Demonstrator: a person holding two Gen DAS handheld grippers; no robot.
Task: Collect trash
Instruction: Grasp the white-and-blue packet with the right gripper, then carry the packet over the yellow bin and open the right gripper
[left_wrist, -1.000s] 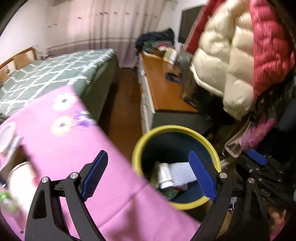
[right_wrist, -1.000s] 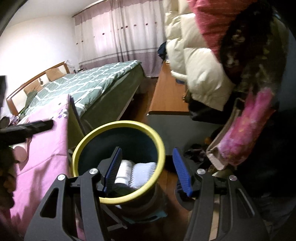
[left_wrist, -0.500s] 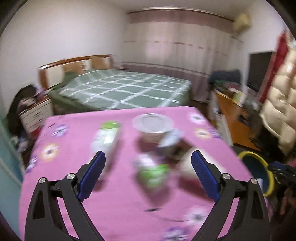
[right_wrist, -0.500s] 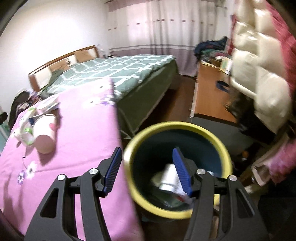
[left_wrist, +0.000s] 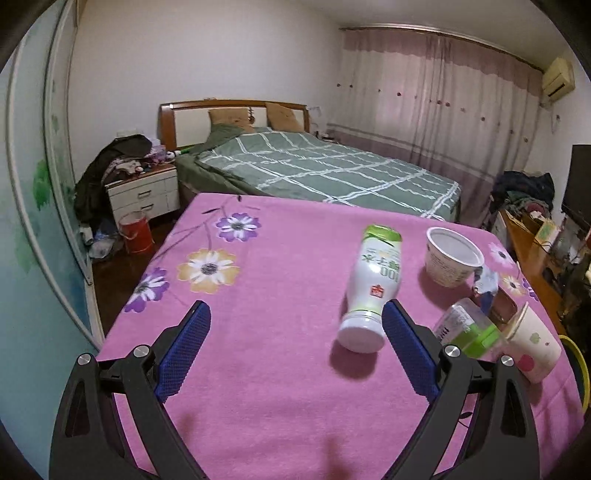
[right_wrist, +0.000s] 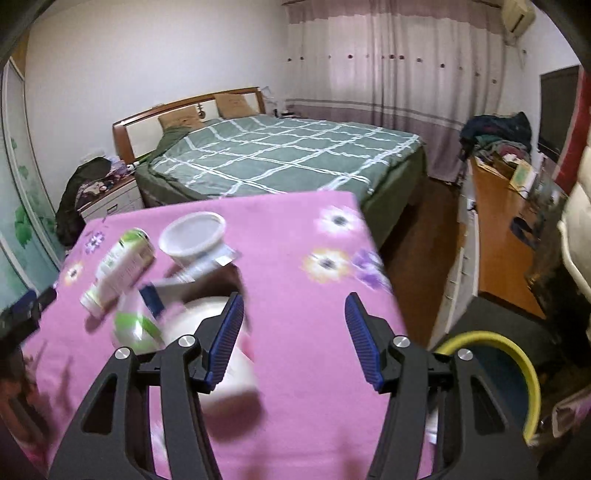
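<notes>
- Left gripper (left_wrist: 295, 345): jaws wide apart, having just been opening, with nothing between them; only bare pink cloth lies in the gap.
- Right gripper (right_wrist: 293, 338): jaws roughly half open, holding nothing; bare cloth shows between the pads.
- Table (left_wrist: 280, 258): covered by a pink flowered cloth; all remaining trash lies toward its right side in the left wrist view.
- White bottle (left_wrist: 371, 291): lying on its side, base just beside the left gripper's right pad; contact cannot be confirmed.
- Clear green-labelled bottle (left_wrist: 467, 330) and paper cup (left_wrist: 532, 345): lying side by side at the table's right edge.
- White tub (left_wrist: 452, 260): upright, open, beyond the bottles.
- Trash bin (right_wrist: 495, 373): yellow rim, on the floor just off the table's right edge.
- Bed (left_wrist: 314, 170): behind the table.
</notes>
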